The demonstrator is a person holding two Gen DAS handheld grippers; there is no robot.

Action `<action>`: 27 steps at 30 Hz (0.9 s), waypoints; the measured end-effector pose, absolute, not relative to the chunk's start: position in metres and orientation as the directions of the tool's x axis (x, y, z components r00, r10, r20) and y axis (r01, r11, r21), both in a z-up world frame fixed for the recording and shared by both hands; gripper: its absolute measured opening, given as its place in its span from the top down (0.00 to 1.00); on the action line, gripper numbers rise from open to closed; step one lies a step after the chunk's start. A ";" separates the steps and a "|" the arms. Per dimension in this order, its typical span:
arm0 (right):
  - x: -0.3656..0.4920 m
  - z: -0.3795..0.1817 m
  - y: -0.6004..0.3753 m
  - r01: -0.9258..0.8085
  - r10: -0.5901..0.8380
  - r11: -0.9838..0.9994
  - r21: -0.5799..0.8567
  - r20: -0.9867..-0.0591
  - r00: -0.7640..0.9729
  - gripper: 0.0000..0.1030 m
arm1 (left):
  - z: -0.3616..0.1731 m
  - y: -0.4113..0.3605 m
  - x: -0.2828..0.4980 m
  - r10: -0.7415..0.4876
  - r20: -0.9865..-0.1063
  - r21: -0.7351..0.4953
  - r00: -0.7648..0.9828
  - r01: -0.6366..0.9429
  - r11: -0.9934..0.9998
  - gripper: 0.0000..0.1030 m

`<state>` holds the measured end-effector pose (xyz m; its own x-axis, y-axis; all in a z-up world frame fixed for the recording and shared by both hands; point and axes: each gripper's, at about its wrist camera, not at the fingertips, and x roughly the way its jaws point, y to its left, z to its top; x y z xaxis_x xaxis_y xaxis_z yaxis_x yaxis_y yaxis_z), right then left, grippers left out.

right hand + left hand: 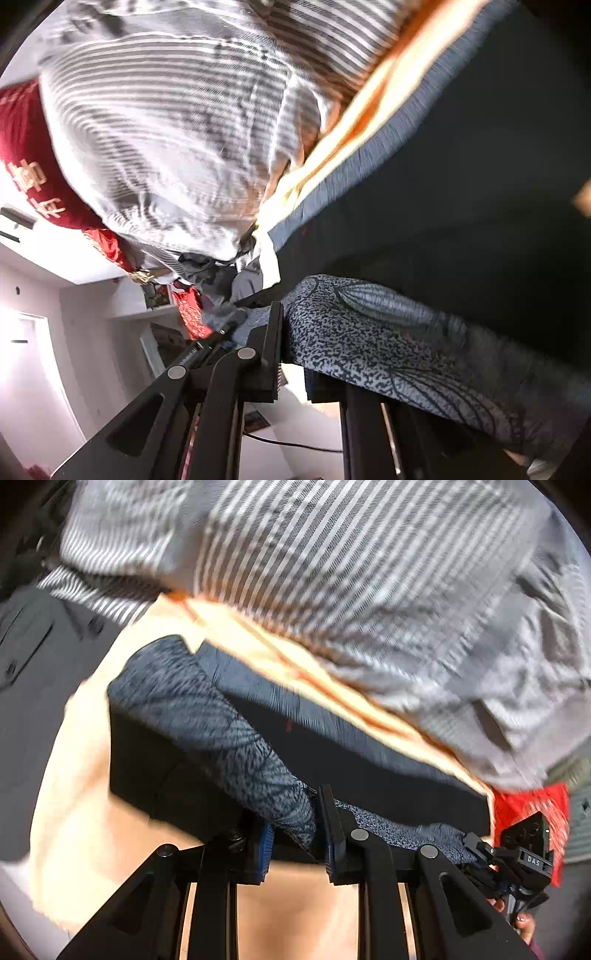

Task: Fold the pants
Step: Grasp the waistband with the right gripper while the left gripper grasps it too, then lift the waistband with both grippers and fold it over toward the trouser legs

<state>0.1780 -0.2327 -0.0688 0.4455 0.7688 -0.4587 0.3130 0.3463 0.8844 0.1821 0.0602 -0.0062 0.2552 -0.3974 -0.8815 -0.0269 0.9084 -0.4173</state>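
The pants (207, 709) are blue-grey patterned cloth with a dark inner side and a ribbed blue waistband (258, 686). They hang lifted over a cream sheet (74, 794). My left gripper (297, 845) is shut on a bunched patterned edge. At the right of the left wrist view, my right gripper (476, 849) pinches the same edge, stretched between the two. In the right wrist view the right gripper (295, 369) is shut on the patterned pants (369, 332). Its right finger is hidden under the cloth.
A grey-and-white striped quilt (332, 554) lies heaped behind the pants, also seen as the striped quilt (166, 110). A dark grey buttoned garment (37, 646) lies at the left. Red cloth (528, 805) sits at the right. A hand's fingers (524, 923) hold the right gripper.
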 end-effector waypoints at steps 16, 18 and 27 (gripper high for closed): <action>0.303 -0.188 -0.266 0.486 0.817 0.353 0.800 -0.516 0.256 0.89 | -0.037 0.036 0.250 -0.155 -0.936 -0.204 0.315 -0.129 0.970 0.29; 0.305 -0.186 -0.267 0.478 0.829 0.354 0.804 -0.506 0.238 0.86 | -0.012 0.043 0.245 -0.116 -0.919 -0.171 0.377 -0.117 0.978 0.28; 0.285 -0.106 -0.266 0.292 0.821 0.410 0.864 -0.489 0.295 0.36 | -0.066 -0.008 0.218 0.000 -0.979 0.009 0.204 0.042 0.999 0.28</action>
